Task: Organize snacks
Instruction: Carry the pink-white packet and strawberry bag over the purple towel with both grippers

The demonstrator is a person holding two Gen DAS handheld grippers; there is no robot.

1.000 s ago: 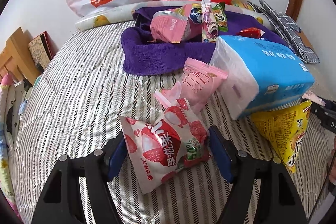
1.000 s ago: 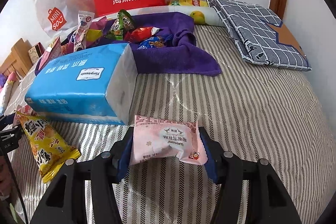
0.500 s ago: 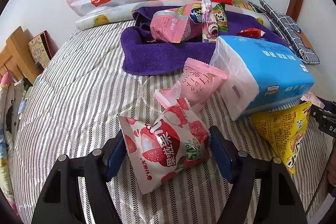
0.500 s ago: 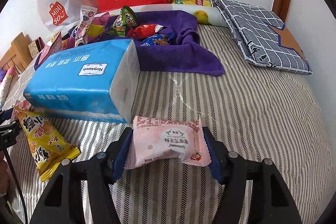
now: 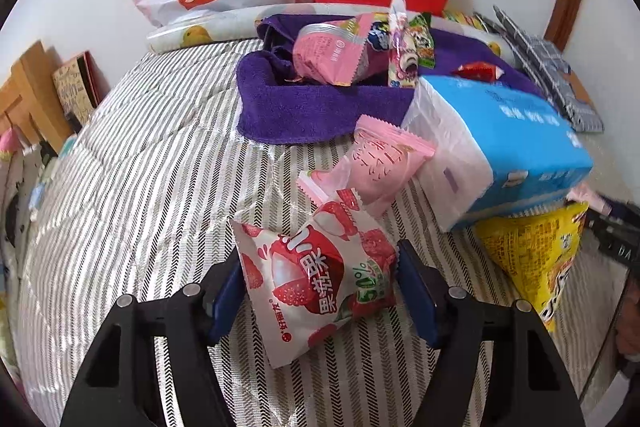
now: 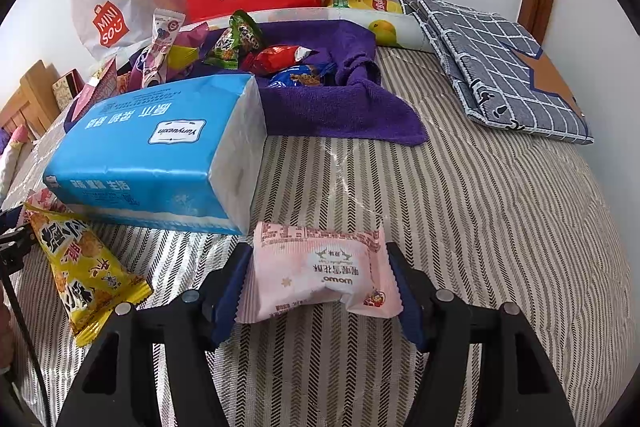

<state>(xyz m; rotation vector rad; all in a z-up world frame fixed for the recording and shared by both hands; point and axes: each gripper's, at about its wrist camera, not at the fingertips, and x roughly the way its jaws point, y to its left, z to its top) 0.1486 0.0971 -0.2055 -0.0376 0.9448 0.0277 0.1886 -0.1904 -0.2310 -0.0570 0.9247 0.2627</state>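
Several snacks (image 6: 280,57) fill the towel (image 6: 340,107); left tool (image 5: 320,273) closes on lychee packet (image 5: 308,291), right tool (image 6: 316,279) on pink packet (image 6: 320,267).

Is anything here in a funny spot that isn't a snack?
Yes. The blue tissue pack lies among the loose snacks, with one end up on the purple towel and the other resting on the yellow snack bag, partly covering it. It is no snack, and it sits tilted rather than flat.

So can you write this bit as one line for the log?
left gripper: closing on lychee pack | right gripper: closing on pink pack | both packs on bed | towel pile behind
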